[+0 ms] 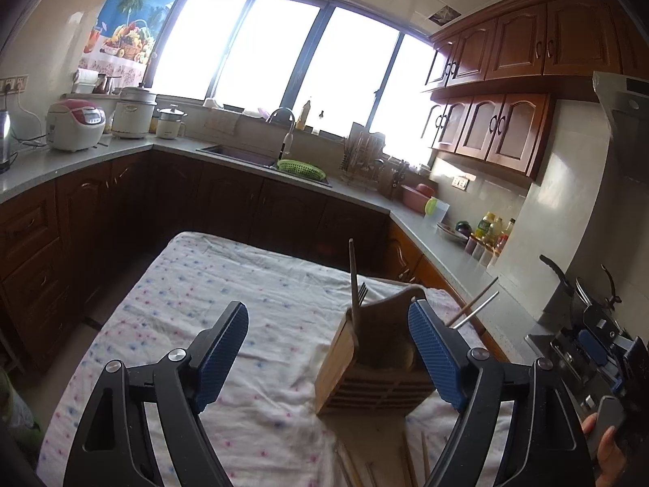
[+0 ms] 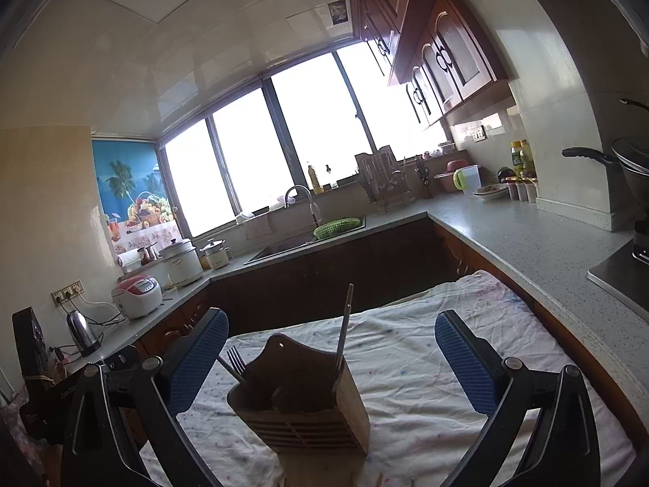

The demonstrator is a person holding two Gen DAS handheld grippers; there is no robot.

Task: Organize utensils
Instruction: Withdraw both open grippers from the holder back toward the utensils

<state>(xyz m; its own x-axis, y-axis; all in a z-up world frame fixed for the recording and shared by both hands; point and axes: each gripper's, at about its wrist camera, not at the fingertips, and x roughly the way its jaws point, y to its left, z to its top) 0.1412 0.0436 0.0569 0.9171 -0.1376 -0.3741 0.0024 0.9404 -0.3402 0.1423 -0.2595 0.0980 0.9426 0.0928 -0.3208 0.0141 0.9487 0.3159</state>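
Note:
A wooden utensil holder (image 1: pixel 373 361) stands on the cloth-covered table (image 1: pixel 243 308); it also shows in the right wrist view (image 2: pixel 304 401). A fork (image 1: pixel 361 292) and chopsticks (image 1: pixel 353 280) stick up from it, seen too in the right wrist view as fork (image 2: pixel 235 359) and chopsticks (image 2: pixel 344 324). More chopsticks (image 1: pixel 474 304) lean out at its right. My left gripper (image 1: pixel 328 361) is open and empty, its right finger beside the holder. My right gripper (image 2: pixel 332 365) is open and empty, with the holder between its fingers. Loose chopsticks (image 1: pixel 353 466) lie near the table's front edge.
Kitchen counters (image 1: pixel 446 239) run around the table, with a sink (image 1: pixel 243 154), a green basket (image 1: pixel 300 168), rice cookers (image 1: pixel 75 123), a dish rack (image 1: pixel 365 158) and bottles (image 1: pixel 491 231). A stove with a pan (image 2: pixel 624 162) is at the right.

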